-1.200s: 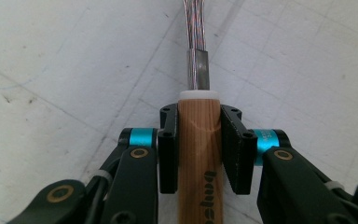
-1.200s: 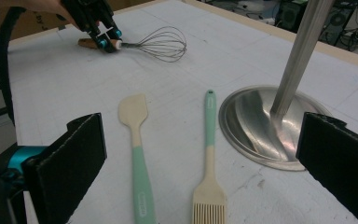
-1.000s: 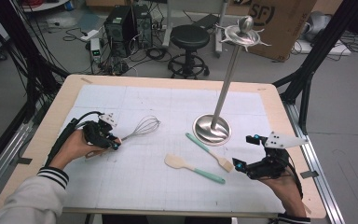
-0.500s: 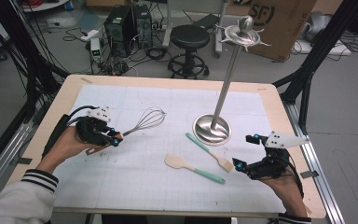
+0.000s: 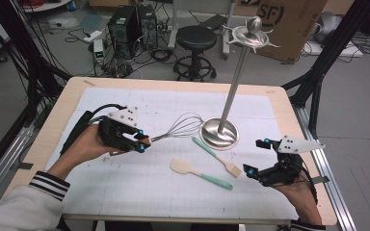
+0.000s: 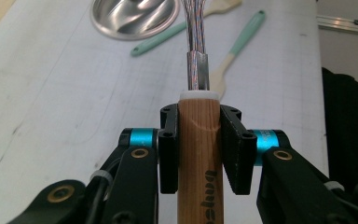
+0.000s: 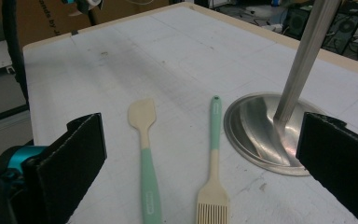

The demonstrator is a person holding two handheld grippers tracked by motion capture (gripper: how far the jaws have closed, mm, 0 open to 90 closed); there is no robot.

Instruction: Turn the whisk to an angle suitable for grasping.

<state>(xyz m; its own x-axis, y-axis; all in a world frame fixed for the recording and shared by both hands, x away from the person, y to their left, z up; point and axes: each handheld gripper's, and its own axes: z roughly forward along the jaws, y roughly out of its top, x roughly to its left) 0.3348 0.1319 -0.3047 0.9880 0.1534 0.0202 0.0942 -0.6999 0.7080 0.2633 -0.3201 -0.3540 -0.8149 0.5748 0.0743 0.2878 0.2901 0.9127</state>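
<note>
My left gripper (image 5: 142, 143) is shut on the wooden handle (image 6: 199, 154) of a wire whisk (image 5: 183, 127). It holds the whisk off the table, with the wires pointing toward the metal stand's round base (image 5: 219, 134). The stand's pole rises to a hooked top (image 5: 250, 34). In the right gripper view, a cream spatula (image 7: 144, 140) and a pastry brush (image 7: 213, 154), both with mint handles, lie flat in front of my right gripper (image 7: 205, 158). My right gripper (image 5: 254, 157) rests open at the table's right, with nothing between its pads.
The white gridded mat (image 5: 139, 192) covers most of the wooden table (image 5: 67, 96). The spatula (image 5: 200, 173) and brush (image 5: 217, 156) lie between the two hands. Beyond the far edge stand a stool (image 5: 195, 38), computer gear and a cardboard box (image 5: 289, 24).
The left gripper has lifted the whisk and carried it right, toward the stand's base. The right gripper has stayed put.
</note>
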